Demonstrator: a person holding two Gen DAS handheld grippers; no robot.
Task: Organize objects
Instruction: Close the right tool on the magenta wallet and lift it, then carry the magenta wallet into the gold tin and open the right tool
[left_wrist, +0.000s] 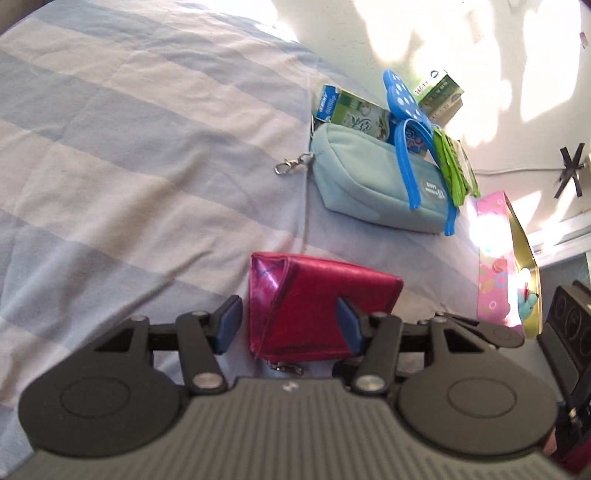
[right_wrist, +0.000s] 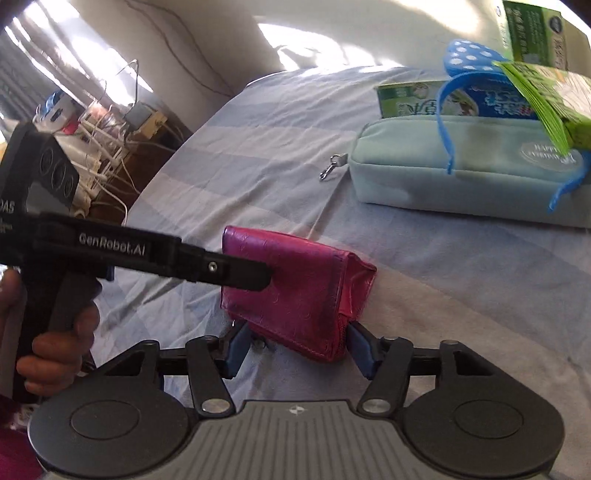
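Two grippers are meeting on the magenta wallet (left_wrist: 314, 306) lying on the striped bedsheet (left_wrist: 129, 166). I am seeing my left gripper (left_wrist: 290, 319) partly closed around it; whether both pads are pressing I cannot tell. My right gripper (right_wrist: 293, 347) is flanking the wallet's near end, contact unclear. Farther back, a pale blue pouch (right_wrist: 461, 177) is holding small cartons.

A magenta pouch (left_wrist: 314, 306) lies on blue-and-white striped bedding (left_wrist: 129, 166) near a pale-blue case (left_wrist: 373, 184).
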